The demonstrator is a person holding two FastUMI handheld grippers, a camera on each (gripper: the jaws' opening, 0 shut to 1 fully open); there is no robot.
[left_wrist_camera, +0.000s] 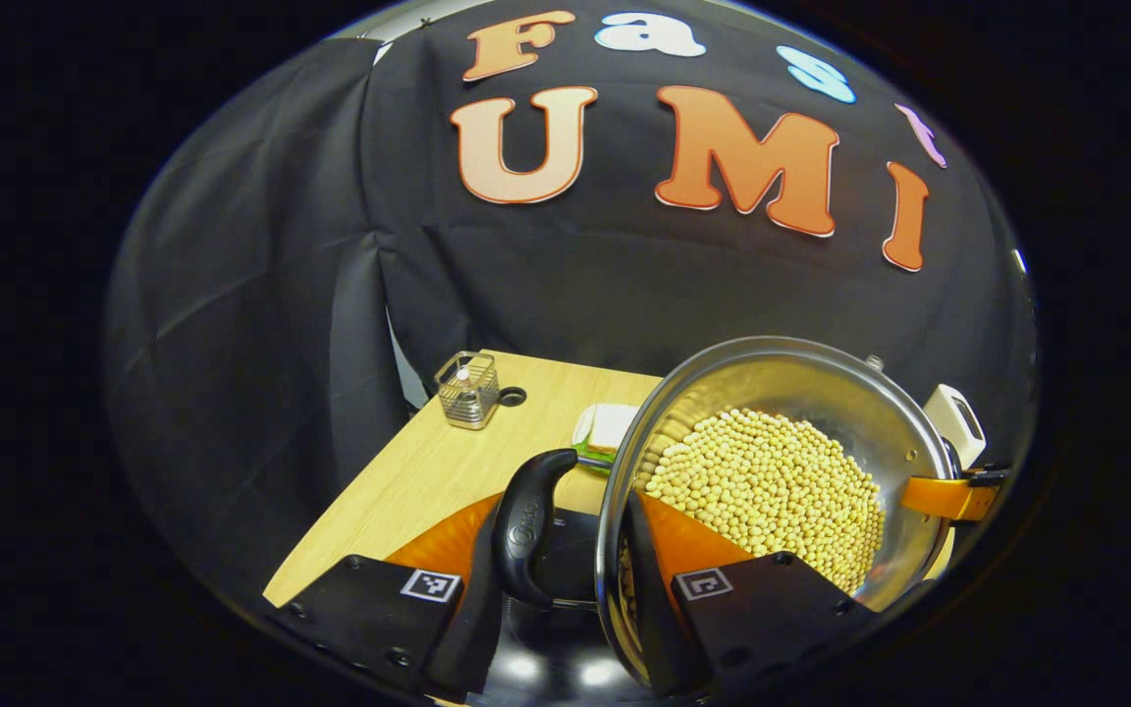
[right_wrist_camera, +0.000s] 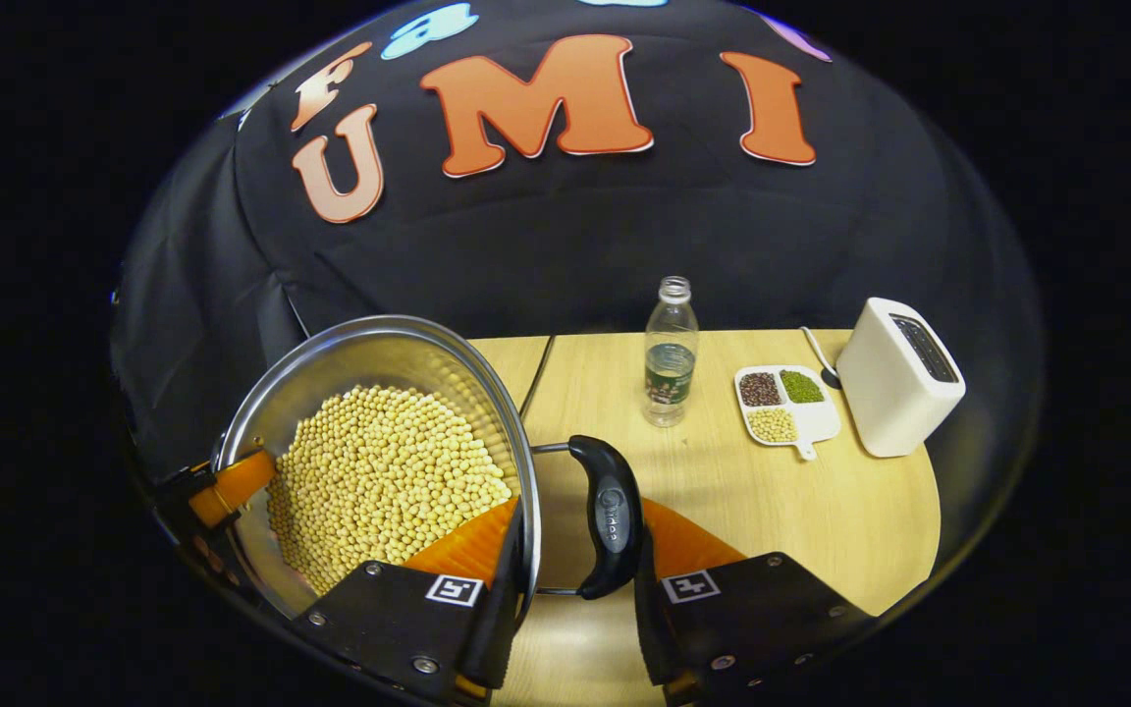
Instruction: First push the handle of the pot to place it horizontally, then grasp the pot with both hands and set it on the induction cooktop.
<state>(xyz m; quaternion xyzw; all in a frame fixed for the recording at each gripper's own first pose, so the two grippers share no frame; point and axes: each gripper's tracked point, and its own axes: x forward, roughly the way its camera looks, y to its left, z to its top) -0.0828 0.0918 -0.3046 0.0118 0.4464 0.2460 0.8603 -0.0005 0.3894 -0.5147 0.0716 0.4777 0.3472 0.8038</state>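
1. Left gripper (left_wrist_camera: 558, 579): its fingers straddle the black side handle (left_wrist_camera: 526, 525) and the rim of the pot (left_wrist_camera: 772, 393); one finger sits outside the handle, the other inside the pot wall. It appears clamped on handle and rim together.
2. Right gripper (right_wrist_camera: 573, 579): same arrangement on the opposite side handle (right_wrist_camera: 610, 516), one finger inside the rim, one outside the handle; judged clenched.
3. Pot, as seen in the right gripper view (right_wrist_camera: 369, 344): steel, loaded with soybeans (right_wrist_camera: 384, 481), held between both grippers. Whether it is lifted or resting cannot be told.
4. Progress, as a judgement: handle positioning and two-handed grasp look done; setting down on the induction cooktop (left_wrist_camera: 551, 668), the glossy dark surface under the left gripper, looks imminent or underway.
5. Surroundings on the wooden table (right_wrist_camera: 821, 511): water bottle (right_wrist_camera: 670, 353), divided bean dish (right_wrist_camera: 783, 403), white appliance (right_wrist_camera: 899, 378); in the left gripper view, a glass container (left_wrist_camera: 467, 390) and small plate (left_wrist_camera: 605, 432). None blocks the path; spilling beans is the risk.
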